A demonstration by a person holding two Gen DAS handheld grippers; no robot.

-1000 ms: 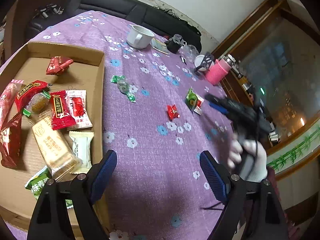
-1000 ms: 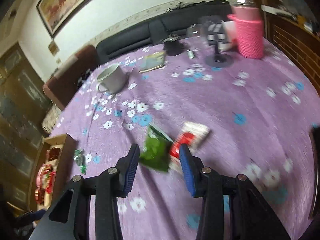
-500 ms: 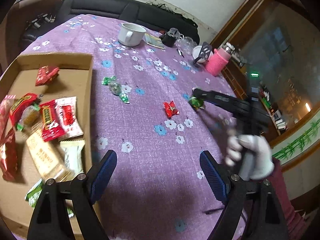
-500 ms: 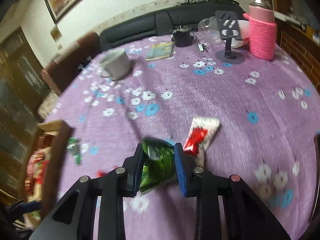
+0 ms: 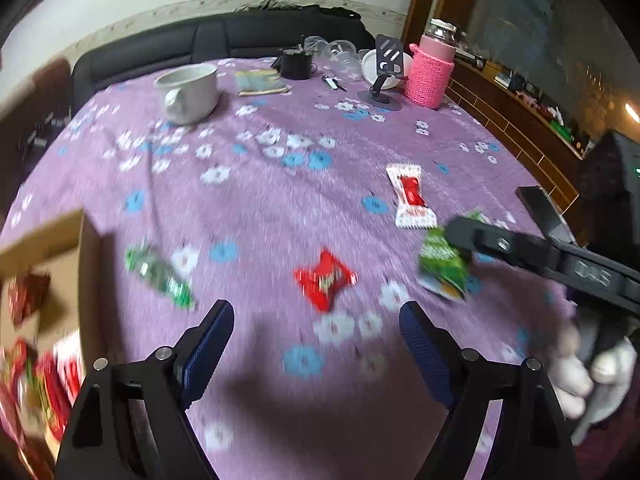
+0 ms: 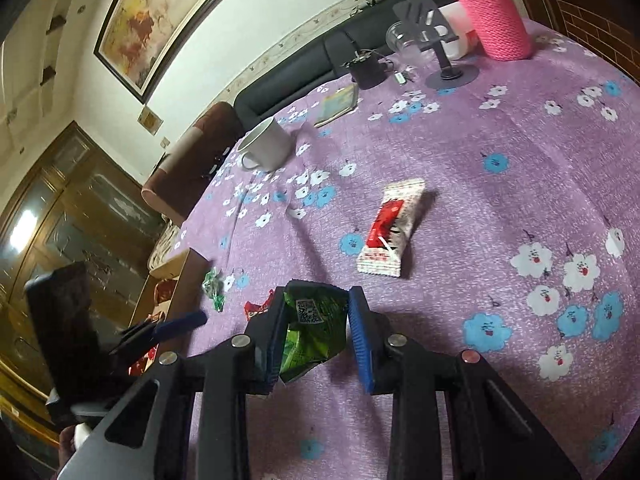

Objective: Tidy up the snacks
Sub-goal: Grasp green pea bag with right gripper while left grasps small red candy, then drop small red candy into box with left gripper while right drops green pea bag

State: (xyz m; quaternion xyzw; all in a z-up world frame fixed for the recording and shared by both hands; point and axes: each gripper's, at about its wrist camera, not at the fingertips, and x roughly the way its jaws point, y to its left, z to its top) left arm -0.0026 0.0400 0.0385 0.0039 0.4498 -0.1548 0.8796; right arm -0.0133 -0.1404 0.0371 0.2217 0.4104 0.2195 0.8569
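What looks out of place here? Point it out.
Several snacks lie loose on the purple tablecloth instead of in the cardboard box: a red candy, a green-wrapped candy and a white-and-red packet. The right gripper is clamped on a crumpled green packet. Nothing looks spilled or broken.

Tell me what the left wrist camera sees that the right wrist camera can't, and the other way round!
Only the left wrist view shows the whole red snack lying between the open jaws of the left gripper.
Only the right wrist view shows the framed painting and the code printed on the green packet.
Both show that packet pinched in the right gripper, the white-and-red packet and the mug.
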